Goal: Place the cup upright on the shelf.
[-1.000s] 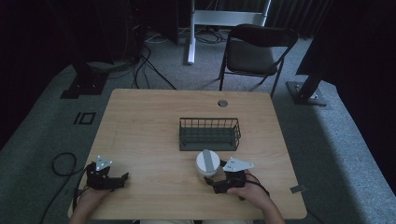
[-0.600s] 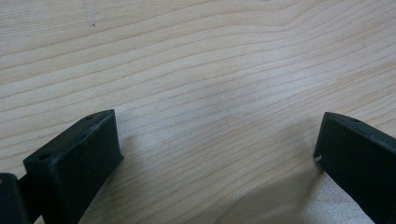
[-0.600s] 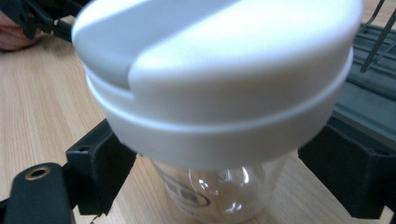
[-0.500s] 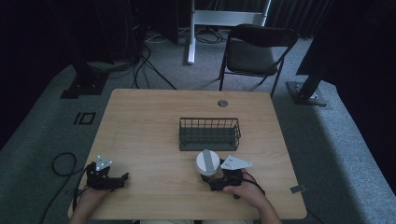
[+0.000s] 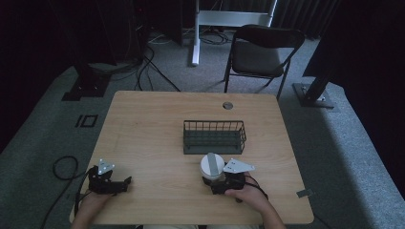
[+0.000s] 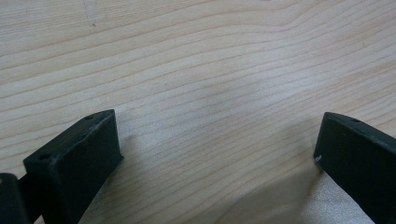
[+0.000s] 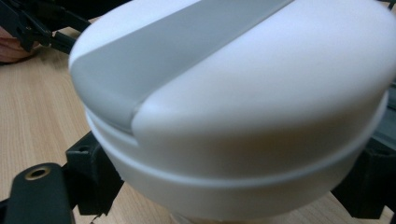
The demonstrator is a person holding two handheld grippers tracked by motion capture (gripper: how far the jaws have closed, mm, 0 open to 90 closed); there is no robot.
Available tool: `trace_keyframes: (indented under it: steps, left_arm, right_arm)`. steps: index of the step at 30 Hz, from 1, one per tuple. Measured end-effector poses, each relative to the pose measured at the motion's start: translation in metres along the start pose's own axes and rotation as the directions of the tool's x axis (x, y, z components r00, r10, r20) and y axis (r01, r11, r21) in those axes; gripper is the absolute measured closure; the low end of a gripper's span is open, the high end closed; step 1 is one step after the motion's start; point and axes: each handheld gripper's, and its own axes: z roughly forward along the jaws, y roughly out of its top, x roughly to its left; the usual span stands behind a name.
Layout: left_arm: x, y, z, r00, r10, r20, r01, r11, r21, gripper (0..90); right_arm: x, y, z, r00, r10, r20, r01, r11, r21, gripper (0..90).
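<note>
Since a second ago, my right tongs (image 5: 213, 183) have shifted a little toward 9 o'clock and tipped the white jar (image 5: 211, 166) they hold; my left tongs (image 5: 125, 182) have not moved. I see the jar at 5 o'clock on the surface (image 5: 153, 129), just short of the wire basket (image 5: 214, 137) lying at 12 o'clock from it. My right tongs are clamped on the jar's sides below its white-and-grey lid (image 7: 233, 74), I judge to carry it to the basket. The jar's long axis runs base to lid, leaning, lid facing up toward the overhead camera. My left tongs rest spread wide and empty at 7 o'clock, parked clear of the work, I think.
</note>
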Motion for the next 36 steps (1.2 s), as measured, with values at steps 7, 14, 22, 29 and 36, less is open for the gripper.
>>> trace_keyframes:
  steps: [7,14,22,29,36]
  left_arm:
    - [0.0,0.0,0.0,1.0,0.0,0.0,0.0,1.0,0.0,0.5]
    - [0.0,0.0,0.0,1.0,0.0,0.0,0.0,1.0,0.0,0.5]
    - [0.0,0.0,0.0,1.0,0.0,0.0,0.0,1.0,0.0,0.5]
    - [0.0,0.0,0.0,1.0,0.0,0.0,0.0,1.0,0.0,0.5]
    - [0.0,0.0,0.0,1.0,0.0,0.0,0.0,1.0,0.0,0.5]
  right_arm:
    - [0.002,-0.0007,0.0021,0.9997,-0.013,0.021,0.014,1.0,-0.008,13.3]
    - [0.0066,0.0002,0.0066,0.9993,-0.017,0.033,0.017,1.0,0.005,15.8]
    - [0.009,0.0026,0.0079,0.9988,-0.026,0.041,0.025,1.0,0.018,17.0]
    - [0.0093,0.0055,0.0055,0.9986,-0.017,0.049,0.016,0.999,0.028,18.1]
    - [0.0077,0.0067,0.0042,0.9987,0.005,0.05,-0.007,1.0,0.03,18.2]
